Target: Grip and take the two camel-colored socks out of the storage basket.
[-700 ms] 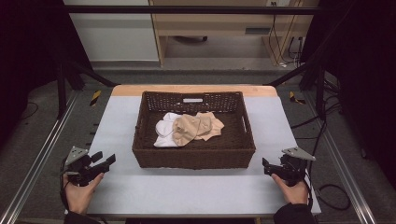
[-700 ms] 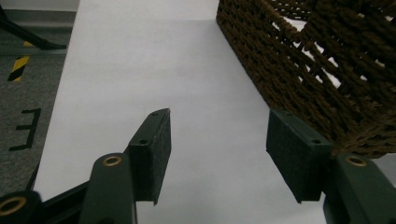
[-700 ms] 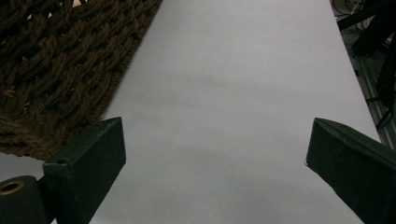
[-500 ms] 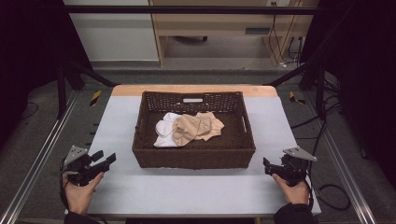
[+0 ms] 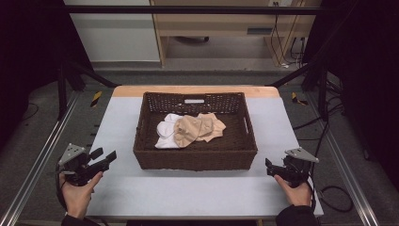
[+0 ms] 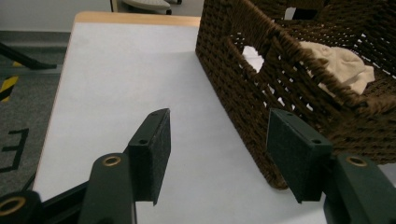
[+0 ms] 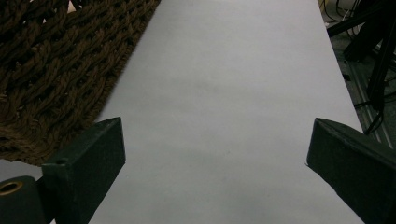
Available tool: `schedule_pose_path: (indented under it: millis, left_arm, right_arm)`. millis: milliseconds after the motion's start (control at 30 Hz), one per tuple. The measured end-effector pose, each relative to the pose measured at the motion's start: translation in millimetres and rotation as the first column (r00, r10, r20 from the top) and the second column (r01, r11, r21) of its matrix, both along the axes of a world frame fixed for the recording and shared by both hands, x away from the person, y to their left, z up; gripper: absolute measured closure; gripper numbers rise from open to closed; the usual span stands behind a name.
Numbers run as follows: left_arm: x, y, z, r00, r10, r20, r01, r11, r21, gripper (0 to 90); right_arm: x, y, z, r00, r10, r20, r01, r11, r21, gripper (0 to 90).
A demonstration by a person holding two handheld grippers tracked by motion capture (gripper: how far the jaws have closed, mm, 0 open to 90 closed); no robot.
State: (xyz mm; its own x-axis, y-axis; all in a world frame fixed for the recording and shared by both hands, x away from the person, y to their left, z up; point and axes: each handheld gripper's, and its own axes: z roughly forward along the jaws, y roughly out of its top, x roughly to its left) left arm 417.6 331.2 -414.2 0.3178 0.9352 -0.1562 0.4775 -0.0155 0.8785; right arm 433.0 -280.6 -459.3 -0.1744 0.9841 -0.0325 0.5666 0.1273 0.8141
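High cam looks down fwd over table [image 5: 197, 188]; both tongs cams sit low, close, sharing basket [image 6: 261, 88] side.

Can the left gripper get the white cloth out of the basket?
Probably yes. The left gripper is open beside the basket, whose top is open. The white cloth lies on the left, partly under the beige one, so the gripper must go over the wall.

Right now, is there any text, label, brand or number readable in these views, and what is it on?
"E": large dark letter on the grey floor left of the table, cut off at the frame edge, seen in the left gripper view.
White label on the far wall of the wicker basket: too small to read.
Nothing else legible.
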Motion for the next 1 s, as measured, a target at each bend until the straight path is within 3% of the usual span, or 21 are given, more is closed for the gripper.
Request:
schedule_pose_path:
  millis: [467, 667, 1000]
  left_arm:
    - [7.1, -8.1, 38.7, 0.9967, -0.022, 0.078, 0.025, 0.9993, -0.029, 37.9]
    - [11.4, -12.8, 48.5, 0.9952, -0.029, 0.093, 0.031, 0.9991, -0.028, 37.6]
    - [23.3, -34.9, 65.4, 0.9903, -0.062, 0.125, 0.064, 0.9979, -0.012, 37.0]
  right_arm:
    - [-1.8, -3.8, 5.0, 0.9994, -0.022, 0.028, 0.021, 0.9996, 0.019, 4.2]
    - [-2.0, -4.0, 6.2, 0.9992, -0.018, 0.036, 0.017, 0.9997, 0.017, 4.2]
    - [-2.6, -2.3, 7.8, 0.9986, -0.013, 0.05, 0.013, 0.9998, 0.013, 4.1]
